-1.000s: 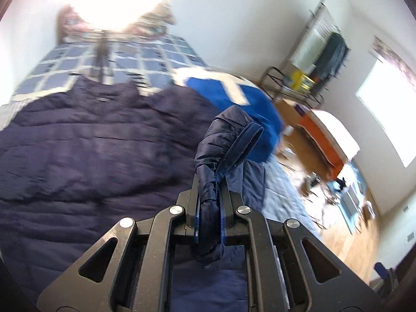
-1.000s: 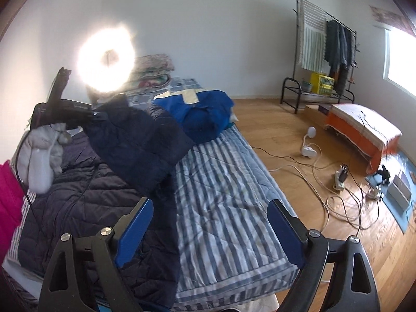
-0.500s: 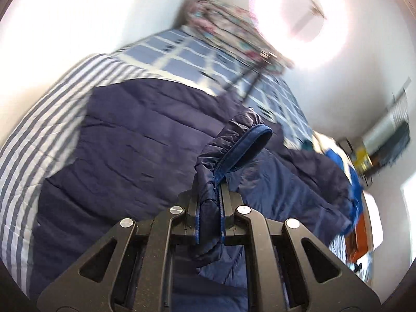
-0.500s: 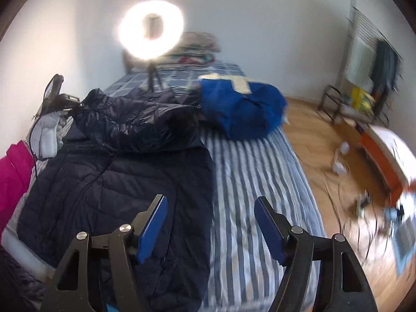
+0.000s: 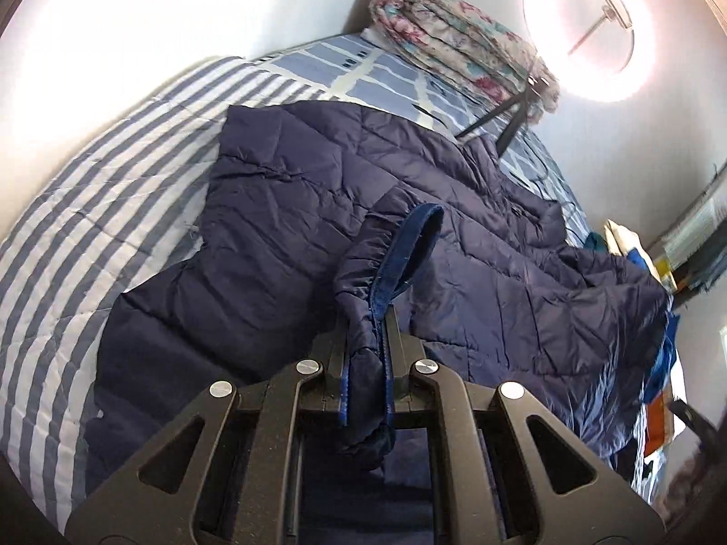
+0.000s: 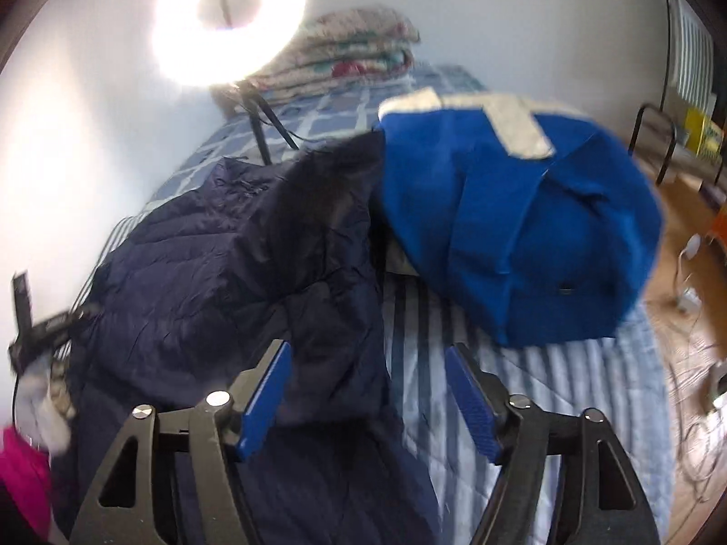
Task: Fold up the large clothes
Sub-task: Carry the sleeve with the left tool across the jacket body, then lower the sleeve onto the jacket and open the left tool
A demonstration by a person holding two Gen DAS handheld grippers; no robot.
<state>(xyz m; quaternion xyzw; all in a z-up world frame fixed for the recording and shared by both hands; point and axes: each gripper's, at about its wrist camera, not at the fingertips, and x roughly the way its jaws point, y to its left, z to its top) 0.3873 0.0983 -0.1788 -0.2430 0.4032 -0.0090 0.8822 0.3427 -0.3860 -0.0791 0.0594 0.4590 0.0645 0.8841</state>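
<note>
A: Report the left gripper (image 5: 367, 340).

B: Its jaws are pressed together on the cuff (image 5: 386, 268) of the jacket (image 5: 281, 236). The cuff's blue lining rises above the jaws in a loop, and a fold of navy fabric hangs below them.

A: Location of the jacket?

B: It lies spread on the bed (image 5: 91, 209), a navy quilted garment on the blue-and-white striped cover. In the left wrist view, its body reaches from the near edge toward the head of the bed. The right side is bunched and lifted in folds.

A: Report the right gripper (image 6: 369, 393).

B: Its jaws are spread wide and hold nothing. The blue pads (image 6: 266, 397) show on both inner faces. The gripper hovers above the right edge of the jacket, where navy fabric meets the striped cover.

A: Other items on the bed?

B: A blue bundle (image 6: 522, 236) with pale grey bands sits just right of the jacket, touching its raised fold in the right wrist view. A ring light (image 6: 227, 18) on a tripod stands near the head of the bed. Folded floral quilts (image 5: 459, 45) are stacked against the wall behind it.

A: Anything else?

B: A pink item (image 6: 22, 477) shows at the lower left of the right wrist view. That view is blurred.
</note>
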